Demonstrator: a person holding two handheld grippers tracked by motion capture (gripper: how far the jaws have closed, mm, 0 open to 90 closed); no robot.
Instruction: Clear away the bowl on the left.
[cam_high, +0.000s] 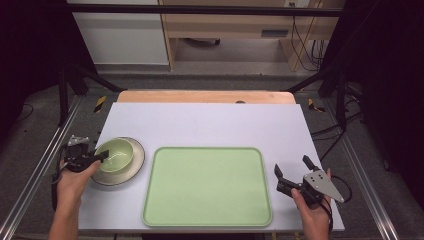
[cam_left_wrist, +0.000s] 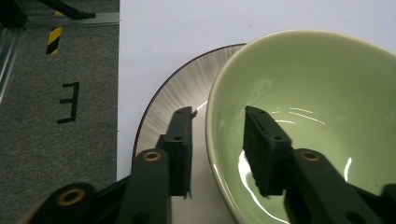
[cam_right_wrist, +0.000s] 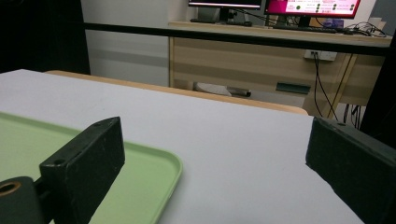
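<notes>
The green bowl (cam_high: 116, 154), seated on the striped plate (cam_high: 135, 167) at frame left beside the tray (cam_high: 207, 186), is judged glazed, rigid, slippery and chippable, so its near rim is straddled, unclamped, by the left gripper (cam_left_wrist: 217, 122), while the right gripper (cam_high: 292, 170) is held open, empty.

Bowl: I see a pale green bowl (cam_high: 116, 154), upright, sitting on the plate.
Plate: grey streaked plate (cam_high: 135, 165), desk's left side.
Tray: light green tray (cam_high: 207, 186), flat, centre, just beside the plate.
</notes>
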